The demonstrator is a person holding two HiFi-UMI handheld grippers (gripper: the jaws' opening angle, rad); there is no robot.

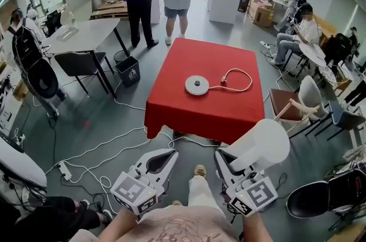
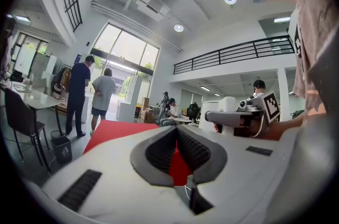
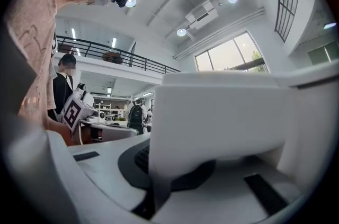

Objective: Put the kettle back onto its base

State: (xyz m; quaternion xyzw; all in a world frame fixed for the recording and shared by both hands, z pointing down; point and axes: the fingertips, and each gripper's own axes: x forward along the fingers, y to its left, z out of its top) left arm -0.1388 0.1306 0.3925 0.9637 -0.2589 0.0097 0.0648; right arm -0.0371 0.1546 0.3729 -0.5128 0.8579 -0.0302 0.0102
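Red table (image 1: 171,103): bears only the round base (image 1: 197,85) and its cord (image 1: 237,78); nothing sits on the base.
Kettle (image 1: 264,143): white, in the air short of the table's near edge, well apart from the base.
Right gripper (image 1: 227,162): clamped on the kettle.
Left gripper (image 1: 166,158): tips together, holding nothing.
Done: kettle in hand.
Left: likely carrying it over the base, seating it and letting go.
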